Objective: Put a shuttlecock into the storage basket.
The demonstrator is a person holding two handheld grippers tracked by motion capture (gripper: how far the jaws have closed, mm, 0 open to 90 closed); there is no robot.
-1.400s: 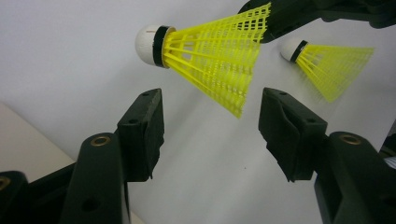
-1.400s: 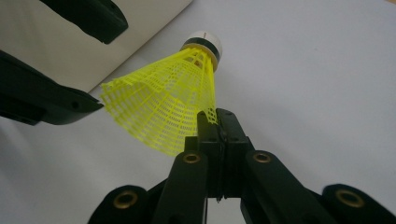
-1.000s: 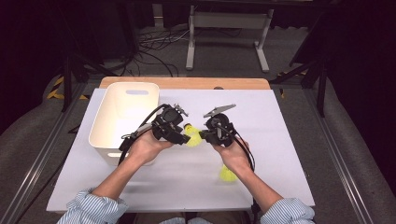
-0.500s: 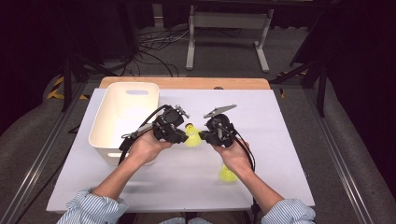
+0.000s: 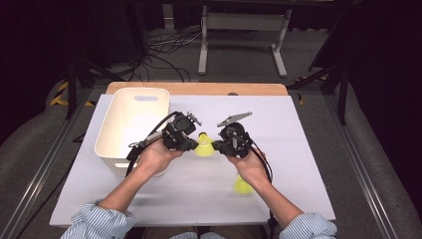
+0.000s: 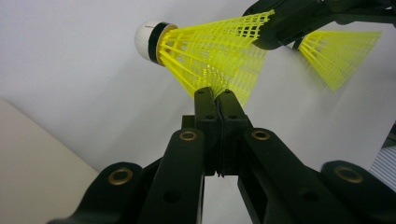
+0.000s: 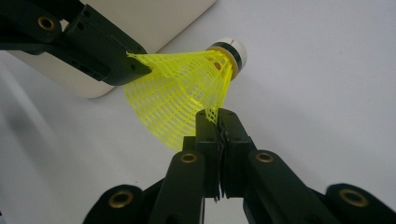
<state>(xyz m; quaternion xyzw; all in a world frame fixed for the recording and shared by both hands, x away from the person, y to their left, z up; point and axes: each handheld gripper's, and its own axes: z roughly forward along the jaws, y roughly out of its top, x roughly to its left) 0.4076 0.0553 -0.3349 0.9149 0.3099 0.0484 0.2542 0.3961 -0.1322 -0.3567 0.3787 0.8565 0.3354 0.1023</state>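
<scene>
A yellow mesh shuttlecock (image 5: 204, 148) with a white cork hangs above the table between my two grippers. My left gripper (image 6: 215, 94) has just been closing its jaws and now pinches the skirt's rim (image 6: 219, 56). My right gripper (image 7: 215, 115) grips the opposite side of the skirt (image 7: 182, 88); its jaws have just been opening very slightly and still pinch the mesh. In the high view the left gripper (image 5: 191, 144) and right gripper (image 5: 217, 147) face each other across the shuttlecock. A second yellow shuttlecock (image 5: 242, 185) lies on the table by the right forearm.
A white plastic bin (image 5: 117, 132) stands at the left on the white table cover (image 5: 298, 149), close to the left hand. A wooden table edge (image 5: 199, 88) runs along the back. Dark floor, cables and a metal stand lie beyond.
Both hands stay where they were with the shuttlecock between them. The left gripper's jaws have closed onto the skirt.
</scene>
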